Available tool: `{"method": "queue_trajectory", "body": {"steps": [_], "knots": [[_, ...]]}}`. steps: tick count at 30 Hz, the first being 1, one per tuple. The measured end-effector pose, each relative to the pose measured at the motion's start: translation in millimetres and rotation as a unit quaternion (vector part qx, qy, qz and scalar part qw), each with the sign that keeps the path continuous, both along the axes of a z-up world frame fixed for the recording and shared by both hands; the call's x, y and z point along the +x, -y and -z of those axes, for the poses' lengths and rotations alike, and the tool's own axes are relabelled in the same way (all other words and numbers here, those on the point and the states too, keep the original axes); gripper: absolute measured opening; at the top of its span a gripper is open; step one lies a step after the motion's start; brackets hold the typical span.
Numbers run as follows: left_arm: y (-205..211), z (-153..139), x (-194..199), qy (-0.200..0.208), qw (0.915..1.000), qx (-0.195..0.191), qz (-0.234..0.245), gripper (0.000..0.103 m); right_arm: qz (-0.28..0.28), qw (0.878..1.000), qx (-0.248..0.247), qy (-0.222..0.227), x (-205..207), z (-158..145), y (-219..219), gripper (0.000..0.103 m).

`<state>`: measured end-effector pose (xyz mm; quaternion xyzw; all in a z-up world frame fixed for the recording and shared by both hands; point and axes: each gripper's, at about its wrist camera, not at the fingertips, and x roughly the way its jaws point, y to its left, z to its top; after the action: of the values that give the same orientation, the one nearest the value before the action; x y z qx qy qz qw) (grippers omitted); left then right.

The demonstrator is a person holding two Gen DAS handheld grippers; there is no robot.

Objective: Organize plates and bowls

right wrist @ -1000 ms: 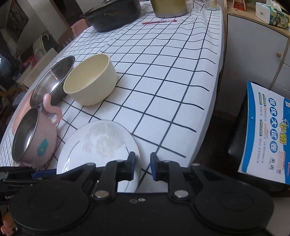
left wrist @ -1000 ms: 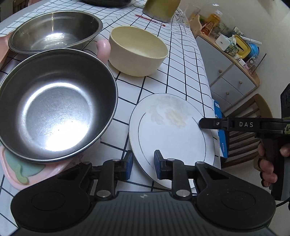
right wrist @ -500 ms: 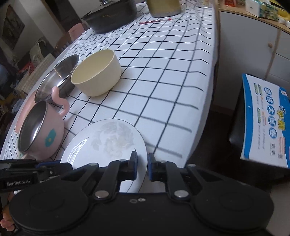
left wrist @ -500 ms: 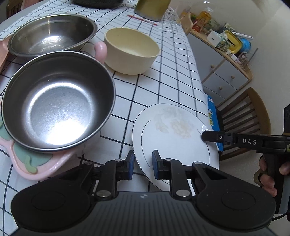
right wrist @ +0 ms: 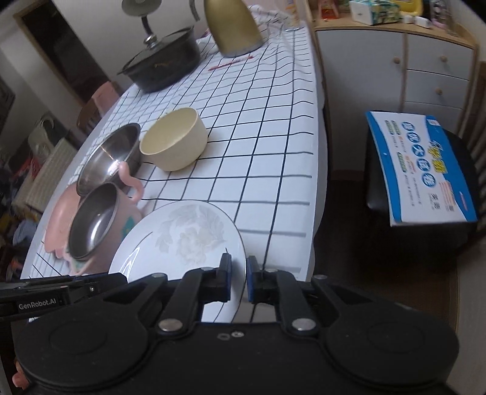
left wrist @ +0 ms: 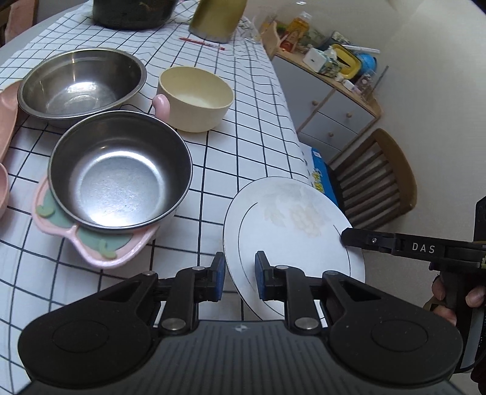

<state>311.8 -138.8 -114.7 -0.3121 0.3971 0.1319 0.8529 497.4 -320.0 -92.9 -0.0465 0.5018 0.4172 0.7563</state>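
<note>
A white plate with a faint flower print (left wrist: 291, 224) (right wrist: 182, 243) is lifted and tilted over the table's near right corner. My right gripper (right wrist: 238, 281) is shut on the plate's right rim; it shows in the left wrist view (left wrist: 346, 237) at that rim. My left gripper (left wrist: 238, 279) has its jaws on either side of the plate's near rim with a gap still showing. A steel bowl (left wrist: 118, 173) sits in a pink dish (left wrist: 100, 252). A larger steel bowl (left wrist: 82, 85) and a cream bowl (left wrist: 196, 97) stand behind.
A black lidded pot (right wrist: 164, 66) and a gold kettle (right wrist: 234, 27) stand at the table's far end, with a red pen (left wrist: 202, 42) near them. A chair (right wrist: 419, 194) with a blue booklet stands right of the table, a cabinet (right wrist: 395, 66) behind.
The plate has been lifted off the tablecloth and tilted up, and the right gripper's jaws have closed on its rim. Both views have pulled back and up from the table.
</note>
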Motion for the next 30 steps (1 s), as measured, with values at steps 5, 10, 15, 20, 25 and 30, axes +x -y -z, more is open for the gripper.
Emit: {"method": "queue_trajectory", "body": {"steps": [5, 10, 15, 20, 25, 30], "knots": [[-4, -7, -29, 0.004, 0.9993, -0.004, 0.037, 0.019, 0.038, 0.999, 0.008, -0.001, -42, -10, 15, 0.010], [-10, -8, -61, -0.001, 0.9969, -0.008, 0.078, 0.020, 0.078, 0.997, 0.009, 0.001, -96, -14, 26, 0.010], [-12, -7, -90, -0.003, 0.9931, -0.005, 0.117, 0.020, 0.120, 0.993, 0.006, -0.003, -150, -12, 31, 0.010], [-13, 4, -113, -0.024, 0.9872, -0.005, 0.158, 0.020, 0.163, 0.987, 0.008, -0.005, -202, -6, 38, 0.009], [-10, 22, -128, -0.042, 0.9798, 0.002, 0.196, 0.020, 0.202, 0.979, 0.005, -0.021, -242, 9, 46, 0.009], [-4, 35, -128, -0.057, 0.9743, 0.016, 0.217, 0.020, 0.224, 0.974, 0.002, -0.019, -261, 24, 49, 0.008]]}}
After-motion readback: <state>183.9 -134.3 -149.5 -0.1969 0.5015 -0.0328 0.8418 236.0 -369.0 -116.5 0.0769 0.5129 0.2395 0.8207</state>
